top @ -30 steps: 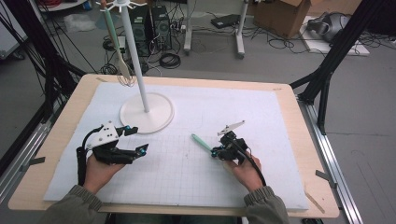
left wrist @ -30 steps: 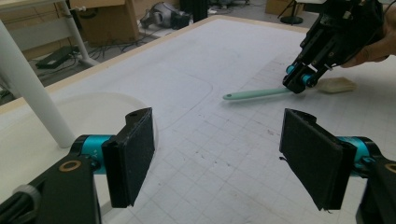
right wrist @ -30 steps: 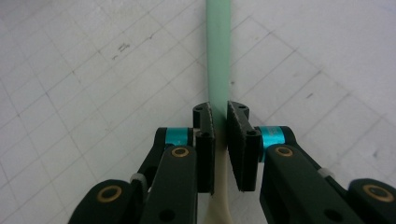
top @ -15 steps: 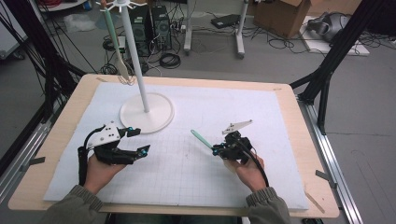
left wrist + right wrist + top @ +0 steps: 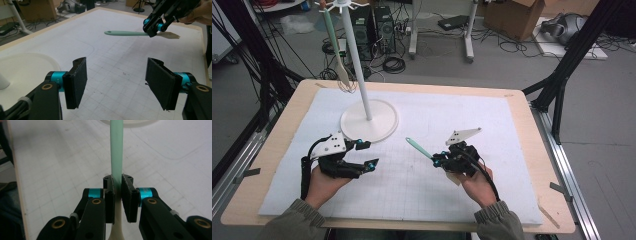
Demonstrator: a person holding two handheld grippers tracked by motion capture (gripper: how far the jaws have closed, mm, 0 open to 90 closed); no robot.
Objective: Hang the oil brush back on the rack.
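Observation:
A spatula (image 5: 418, 148) with a mint-green handle and a cream blade is held off the white mat, handle pointing toward the stand. My right gripper (image 5: 438, 160) is shut on it where handle meets blade. In the right gripper view the pads (image 5: 126, 191) pinch the handle (image 5: 116, 145) on both sides. My left gripper (image 5: 369, 154) hovers near the stand's base, open. Its jaws have just been closing, with nothing between them. In the left gripper view its gripper (image 5: 117, 87) faces the spatula (image 5: 125, 33) and the right gripper (image 5: 153, 26) farther off.
A white stand with a round base (image 5: 369, 122) and a tall pole (image 5: 357, 60) rises at the mat's back left. A second green-handled utensil (image 5: 334, 45) hangs from a hook at its top. The wooden table edge (image 5: 532, 150) frames the mat.
My right hand has risen and carried the spatula up off the mat. The left gripper's jaws stand a little narrower; that hand has stayed in place.

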